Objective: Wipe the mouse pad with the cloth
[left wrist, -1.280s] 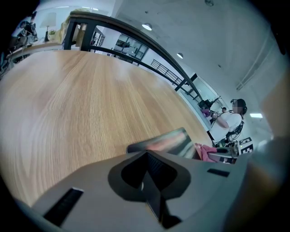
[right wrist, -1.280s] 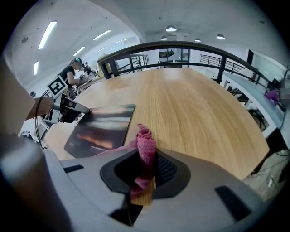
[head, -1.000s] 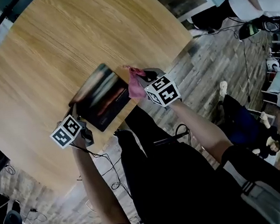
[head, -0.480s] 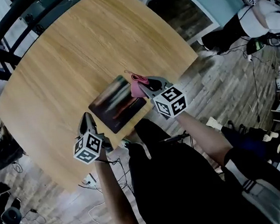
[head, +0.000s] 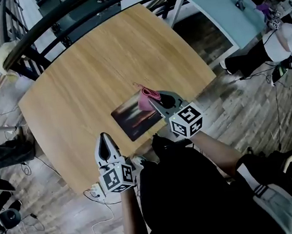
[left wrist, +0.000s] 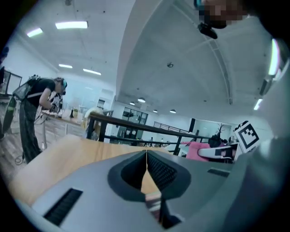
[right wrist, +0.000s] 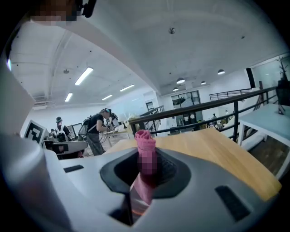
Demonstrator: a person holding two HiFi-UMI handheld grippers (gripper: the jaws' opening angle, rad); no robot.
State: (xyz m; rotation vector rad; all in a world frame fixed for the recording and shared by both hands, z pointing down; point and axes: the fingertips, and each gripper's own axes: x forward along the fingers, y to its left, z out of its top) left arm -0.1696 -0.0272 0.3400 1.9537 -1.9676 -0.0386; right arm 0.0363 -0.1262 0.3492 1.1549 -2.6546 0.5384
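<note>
Pink soft cloth is bunched between the pinched jaws of the right claw, over the right end of the dark rectangular mouse pad on the pale wooden worktop. Light and limp, it probably handles best gripped at its gathered middle. The left claw is closed on nothing, near the worktop's edge and apart from the pad.

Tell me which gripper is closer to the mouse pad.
Right. The right gripper, holding the cloth, is at the edge of the mouse pad; the left gripper is clear of it, toward the person.
</note>
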